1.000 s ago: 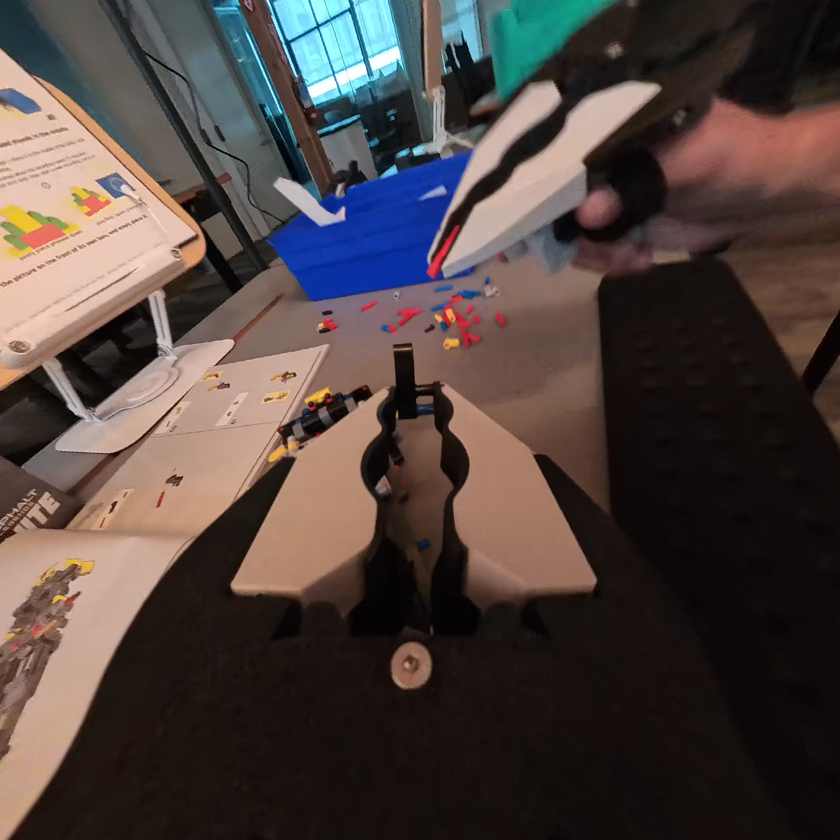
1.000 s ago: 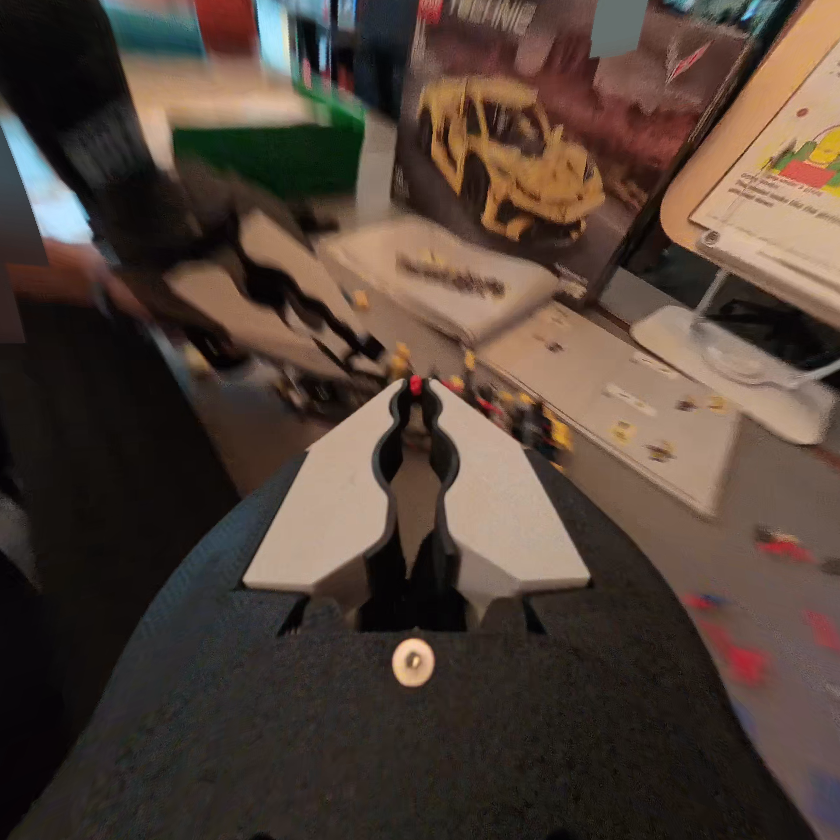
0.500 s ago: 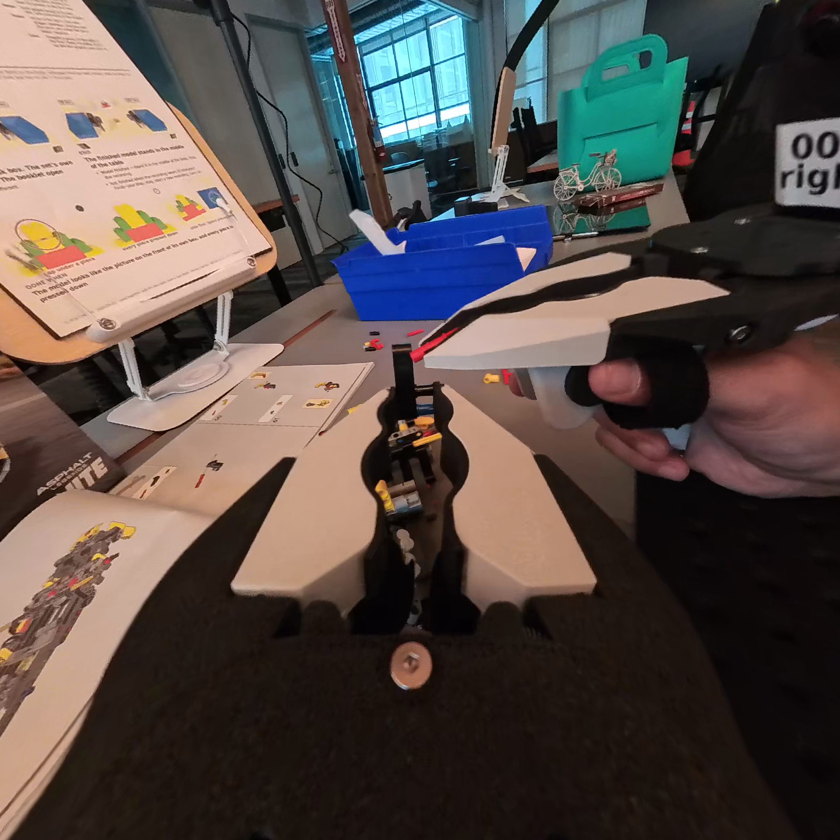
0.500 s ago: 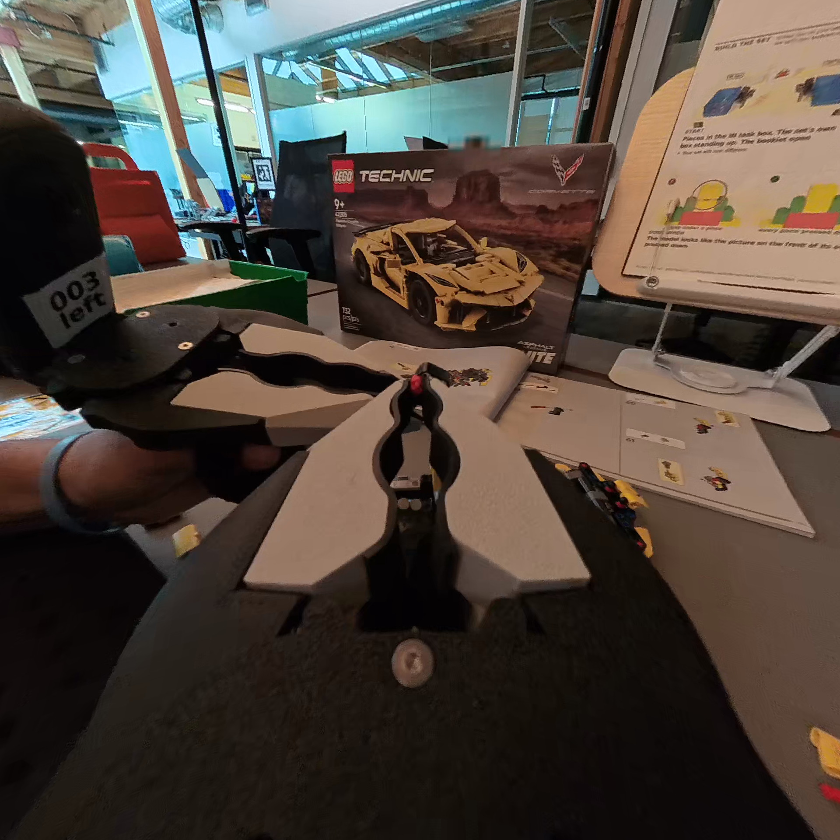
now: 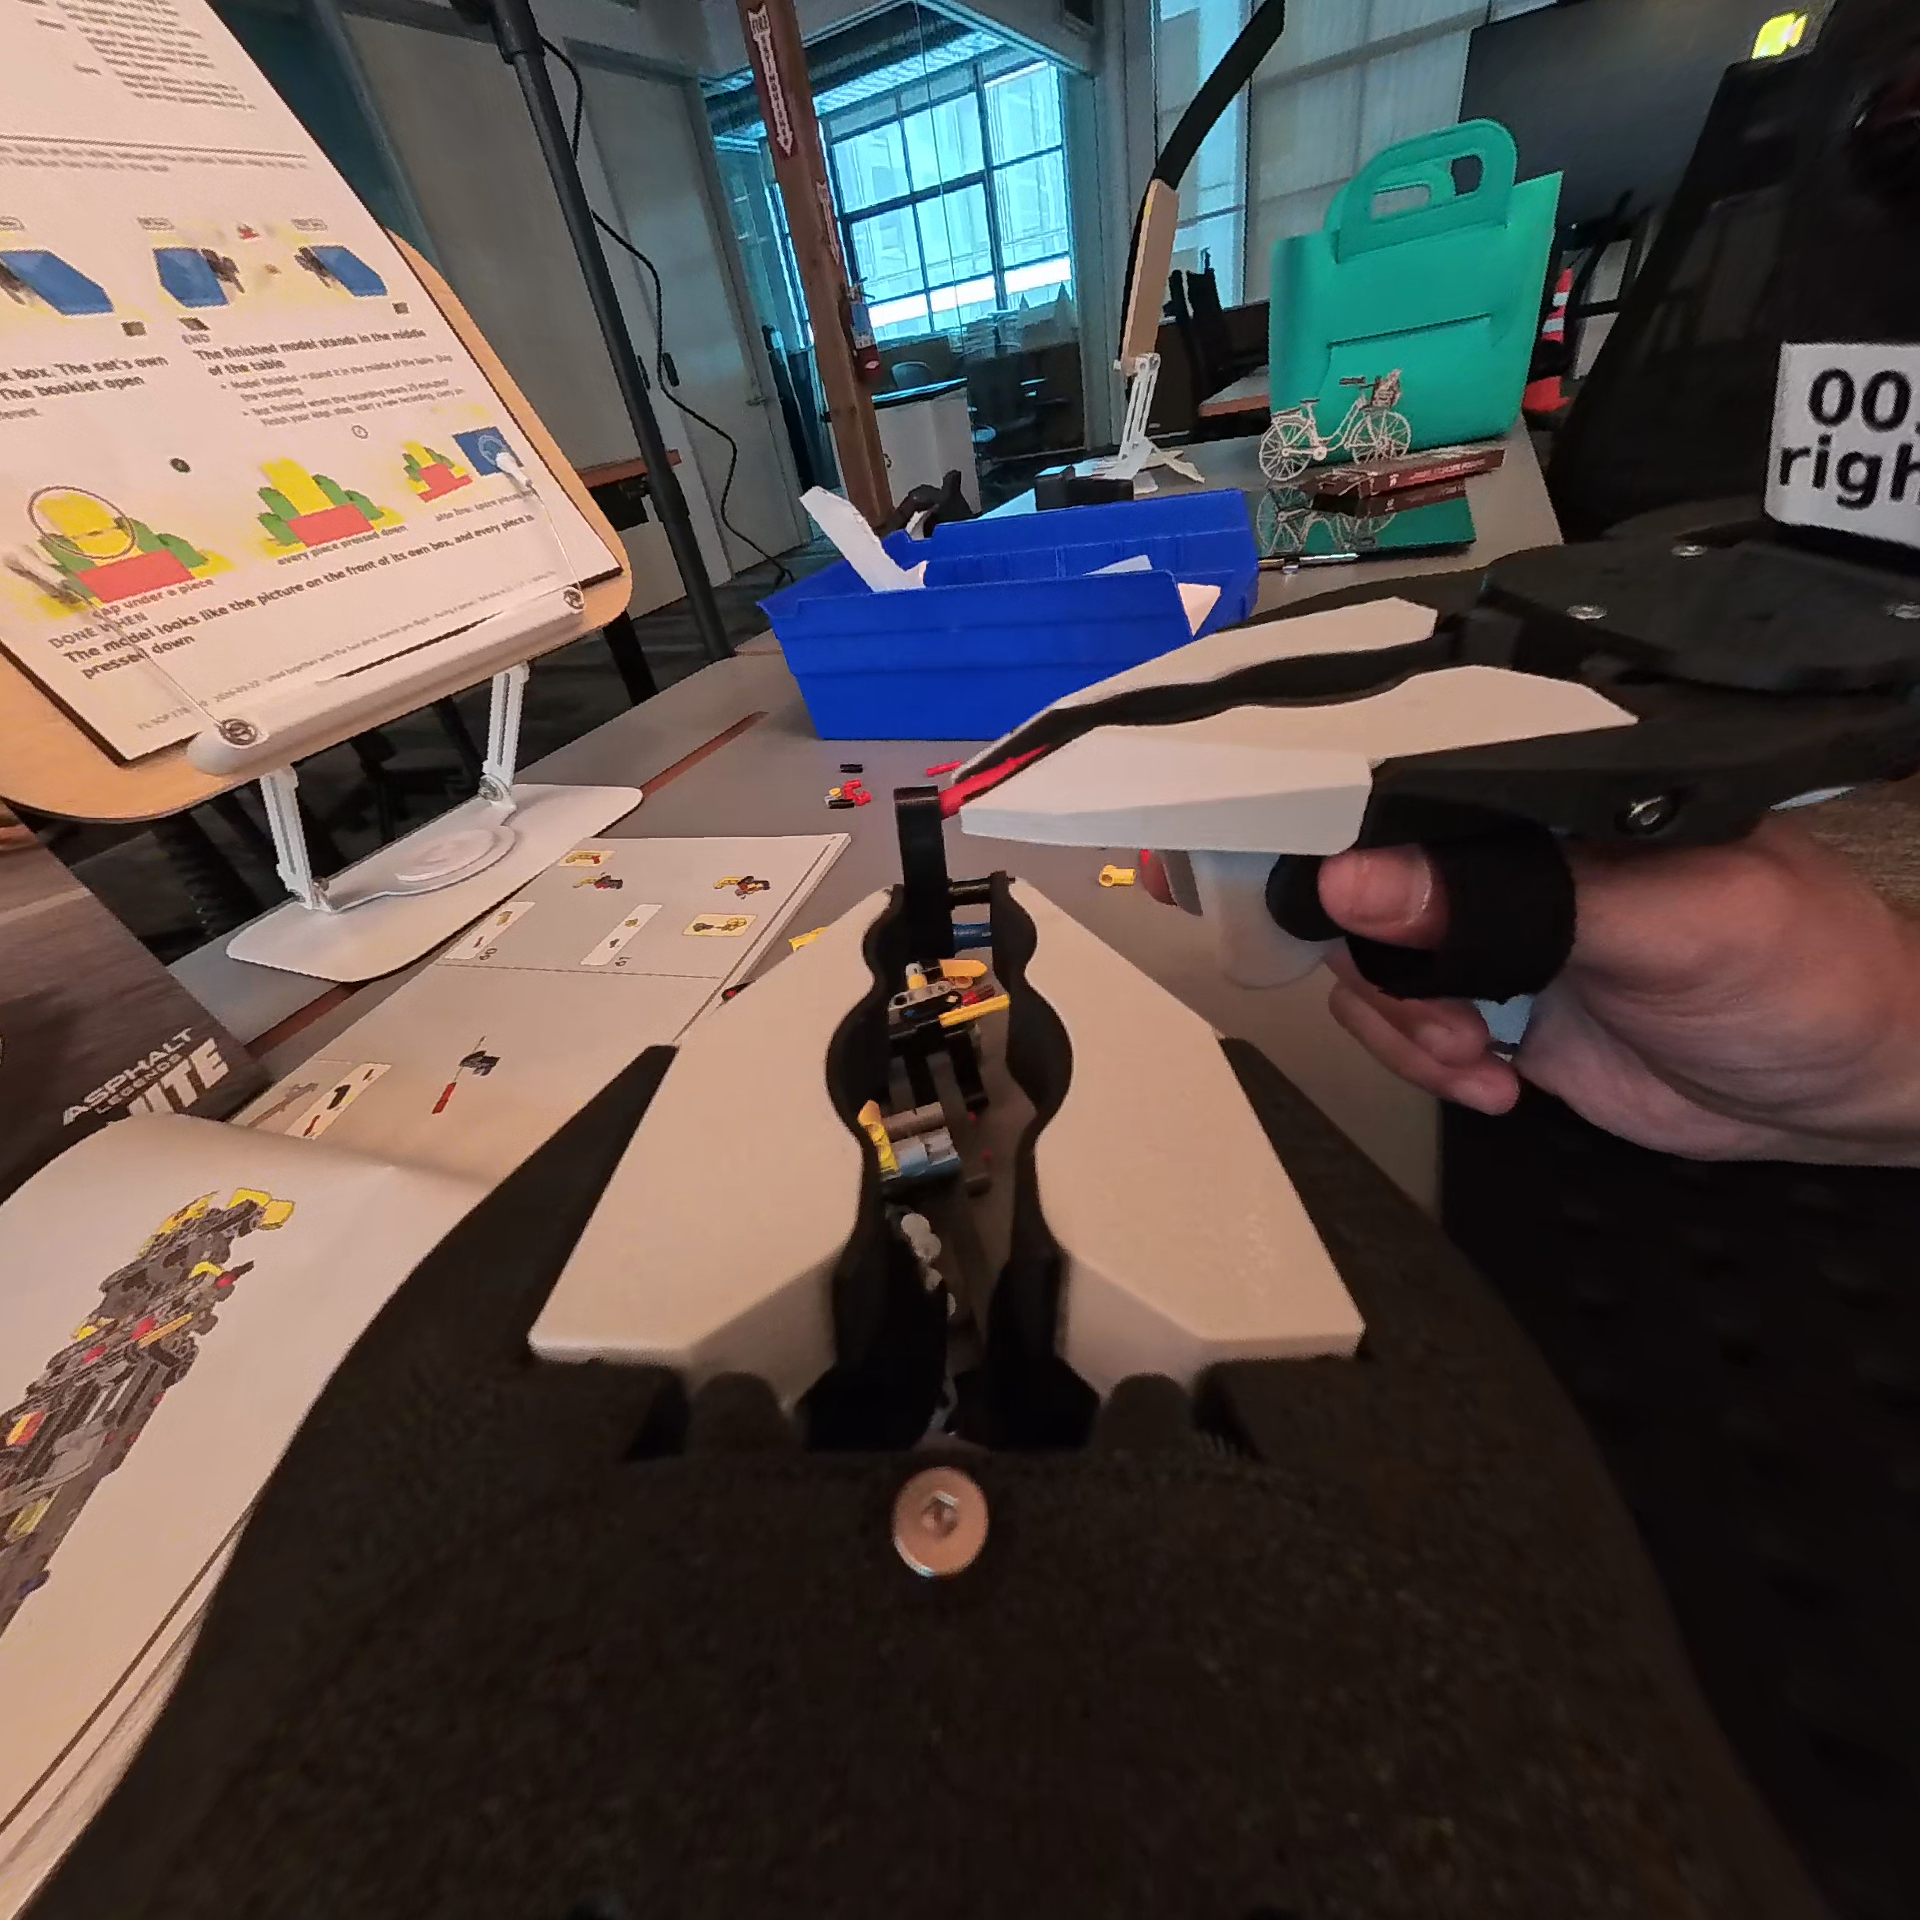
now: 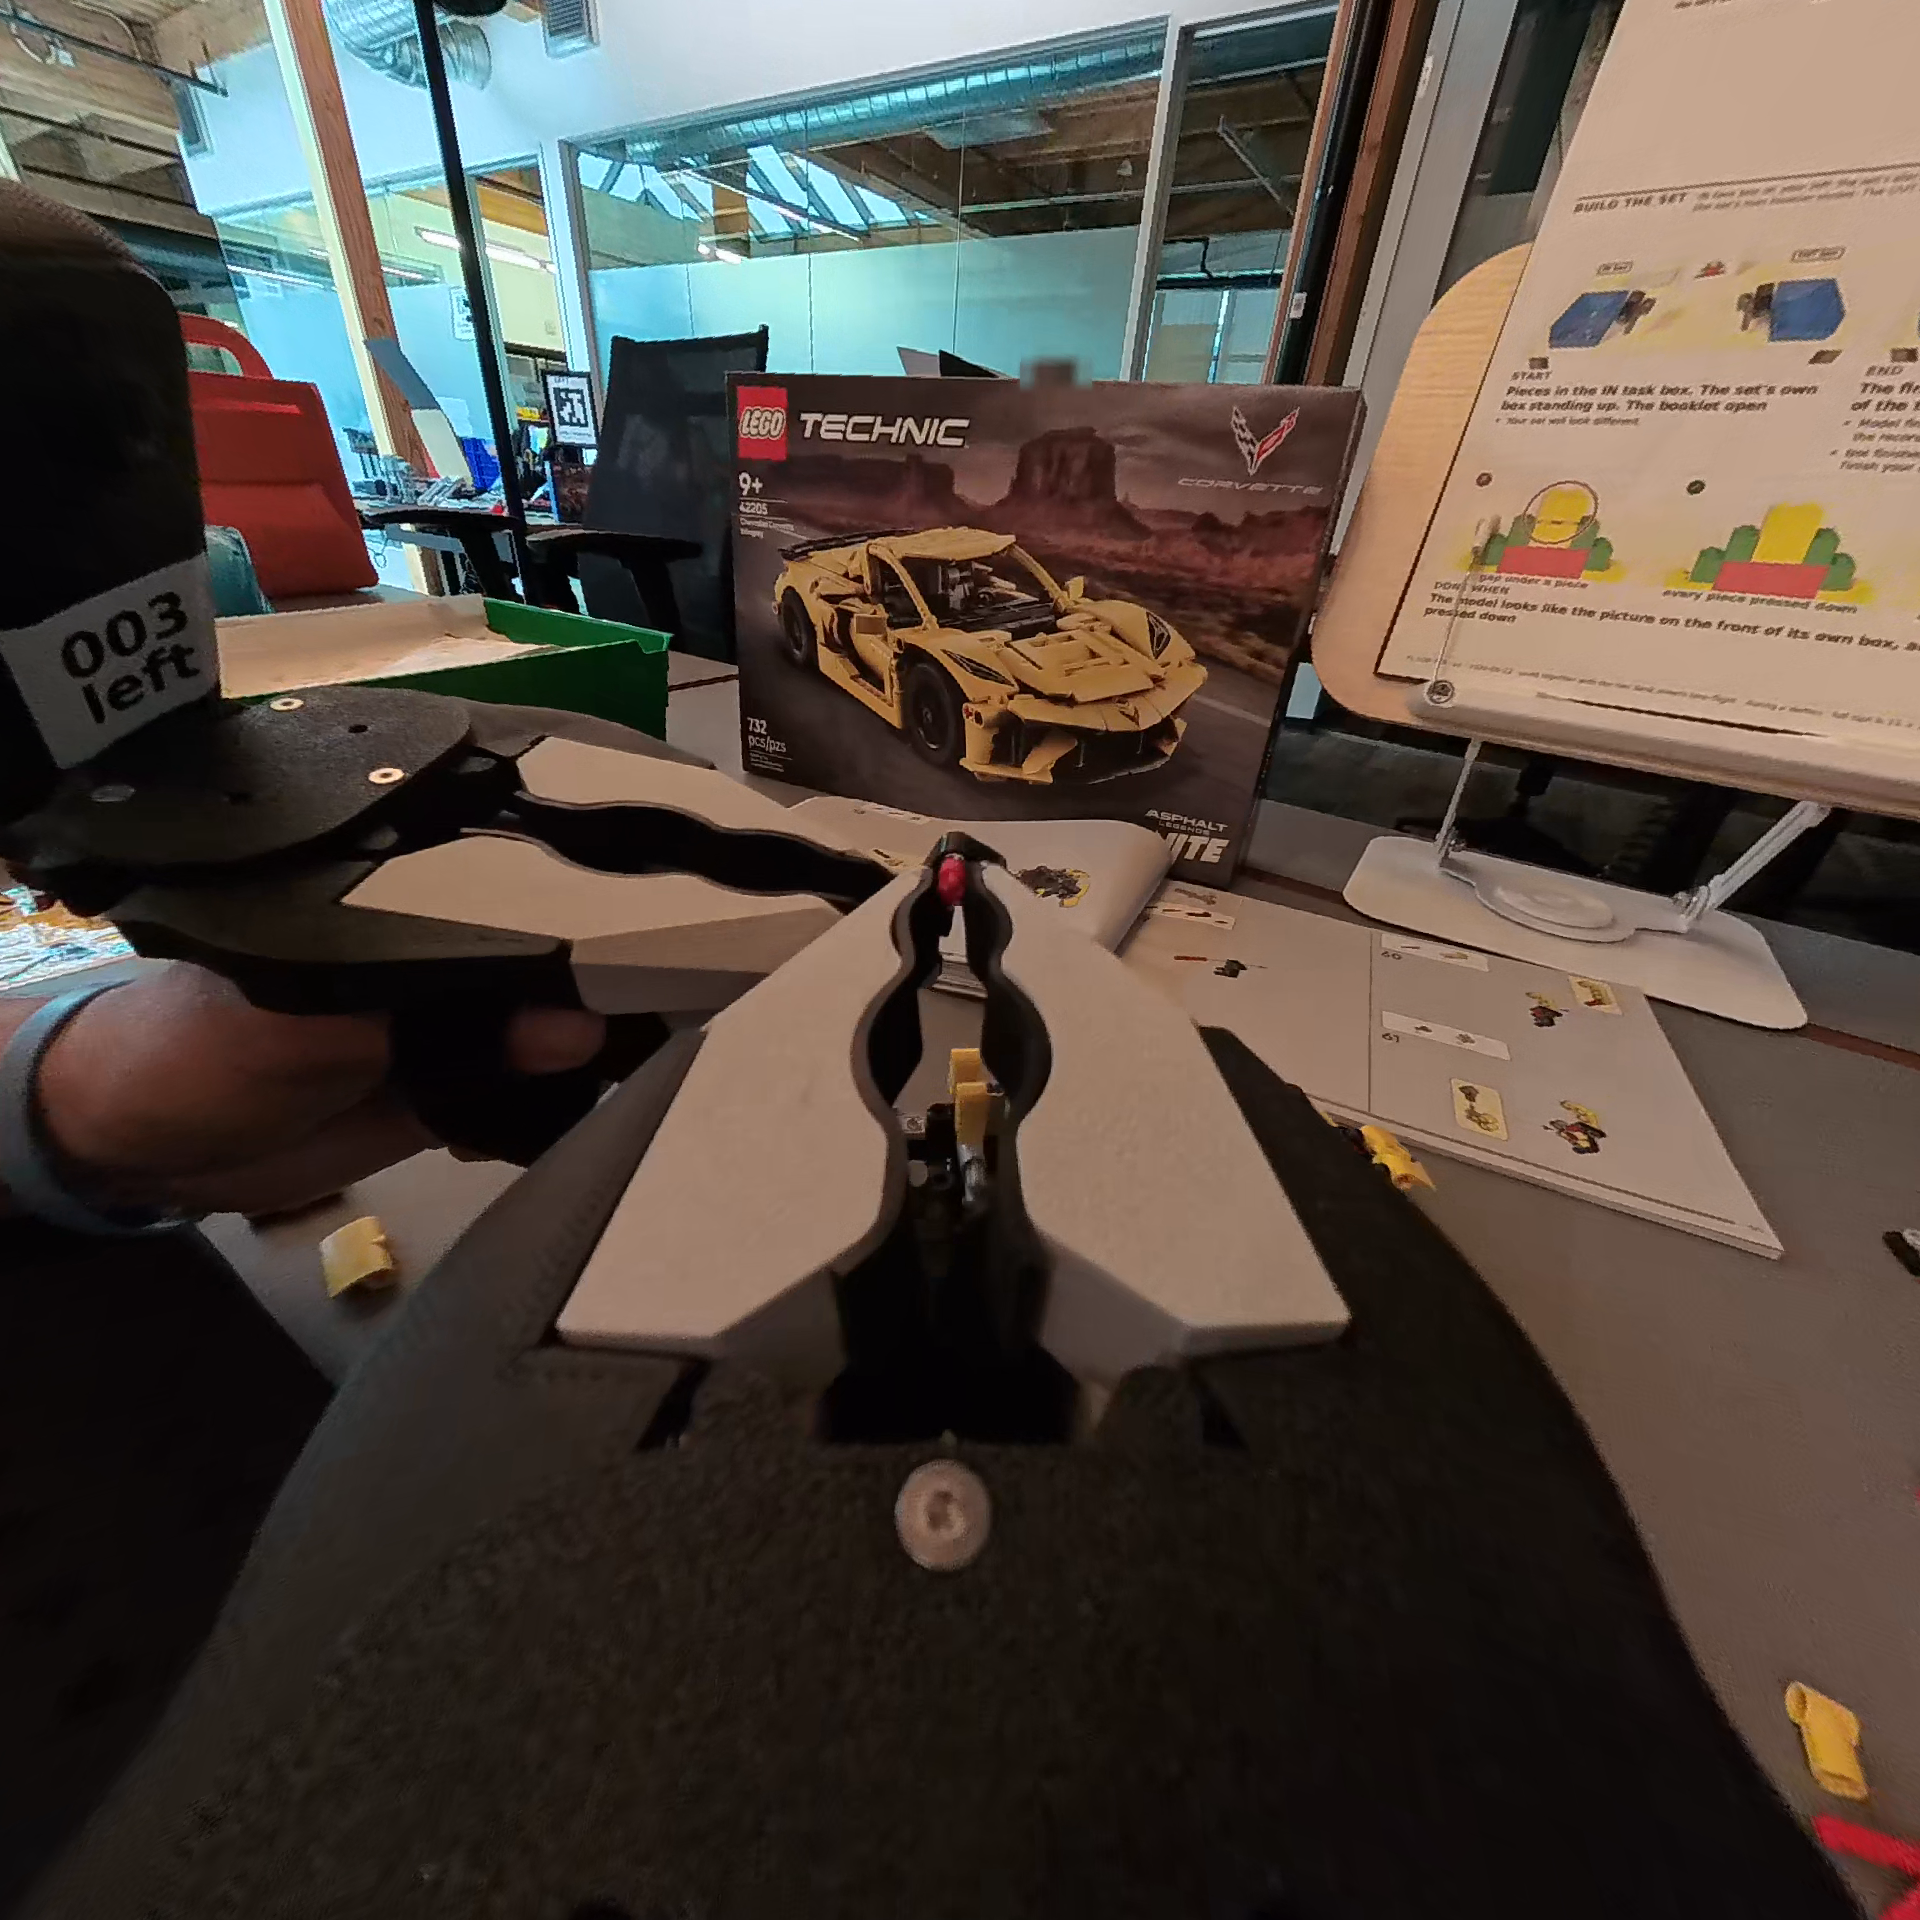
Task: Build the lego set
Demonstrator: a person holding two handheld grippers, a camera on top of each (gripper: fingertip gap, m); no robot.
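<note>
My left claw (image 5: 940, 894) clamps the black beam (image 5: 920, 847); my right claw (image 6: 951, 883) pinches the red pin (image 6: 948, 881). Misaligned, the pin may jam or slip free

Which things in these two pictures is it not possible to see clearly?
- Left wrist view: the lego assembly shows only through the slot of the left gripper; its fingers hide the rest.
- Right wrist view: the red pin in the right gripper shows only its end.
- Right wrist view: the booklet drawings are too small.
</note>
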